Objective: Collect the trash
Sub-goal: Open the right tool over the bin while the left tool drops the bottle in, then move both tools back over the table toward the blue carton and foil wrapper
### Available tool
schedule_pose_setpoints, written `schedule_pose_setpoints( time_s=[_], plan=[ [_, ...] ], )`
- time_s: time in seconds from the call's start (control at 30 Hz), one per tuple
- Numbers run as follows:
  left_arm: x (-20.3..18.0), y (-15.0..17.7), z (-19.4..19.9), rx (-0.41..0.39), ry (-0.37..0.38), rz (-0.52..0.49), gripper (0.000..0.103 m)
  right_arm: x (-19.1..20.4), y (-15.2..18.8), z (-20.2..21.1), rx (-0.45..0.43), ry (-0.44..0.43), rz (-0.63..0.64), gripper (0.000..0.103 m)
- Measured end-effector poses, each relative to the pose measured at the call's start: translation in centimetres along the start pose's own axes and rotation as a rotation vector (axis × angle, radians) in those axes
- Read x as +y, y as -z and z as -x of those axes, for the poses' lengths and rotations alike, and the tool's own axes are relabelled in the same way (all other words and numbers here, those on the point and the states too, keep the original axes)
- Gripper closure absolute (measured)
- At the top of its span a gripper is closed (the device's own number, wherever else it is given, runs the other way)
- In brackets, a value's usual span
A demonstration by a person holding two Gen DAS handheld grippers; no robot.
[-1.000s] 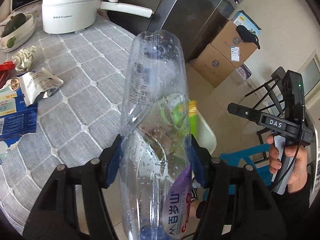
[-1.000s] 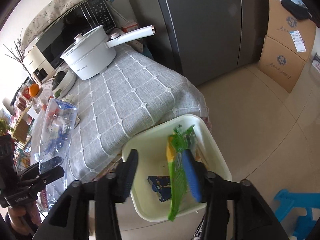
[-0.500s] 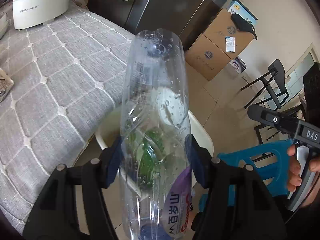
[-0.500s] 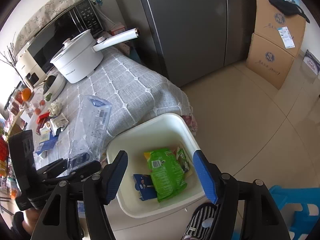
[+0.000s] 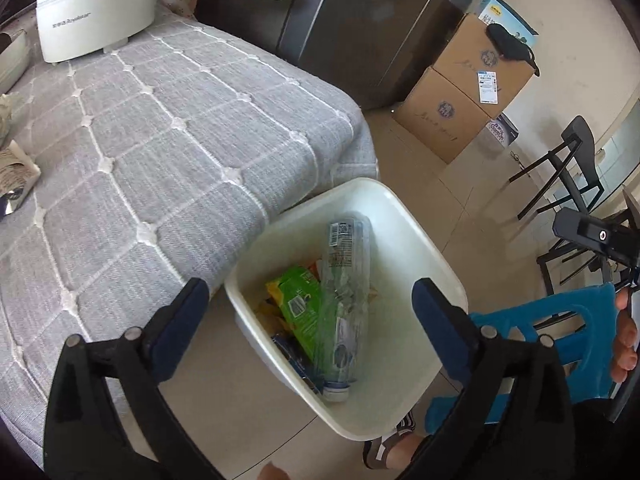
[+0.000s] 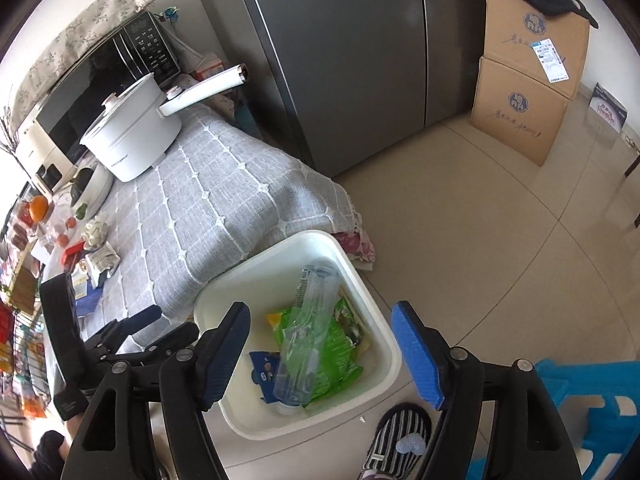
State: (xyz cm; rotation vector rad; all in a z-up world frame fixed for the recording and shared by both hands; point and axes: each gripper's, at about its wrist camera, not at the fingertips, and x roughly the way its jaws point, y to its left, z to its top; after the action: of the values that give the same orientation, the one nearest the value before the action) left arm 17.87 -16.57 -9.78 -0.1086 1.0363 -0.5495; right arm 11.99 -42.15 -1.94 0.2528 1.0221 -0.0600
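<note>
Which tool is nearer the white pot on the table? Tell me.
Left. The left tool is over the table edge on the white pot side of the bin; the right tool hangs above the bin, farther off.

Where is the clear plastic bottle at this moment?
In both views the clear plastic bottle lies inside the white bin on the floor, on top of the green wrapper.

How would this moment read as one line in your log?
left gripper: open | right gripper: open | clear bottle: lying in white bin on green wrapper
</note>
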Motion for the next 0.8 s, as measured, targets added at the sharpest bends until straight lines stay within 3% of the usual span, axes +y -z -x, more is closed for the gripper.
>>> schedule_pose_setpoints(
  time_s=[0.47,0.8],
  plan=[
    [6.8,1.5,9.0,-0.111,-0.192,0.035,0.001,5.8,-0.3,-0.8,-0.003,0.007,0.102,0.02],
    [12.0,4.0,14.7,-0.137,-0.323,0.068,0.001,12.7,-0.3,-2.2,0.014,-0.03,0.197,0.019]
  ],
)
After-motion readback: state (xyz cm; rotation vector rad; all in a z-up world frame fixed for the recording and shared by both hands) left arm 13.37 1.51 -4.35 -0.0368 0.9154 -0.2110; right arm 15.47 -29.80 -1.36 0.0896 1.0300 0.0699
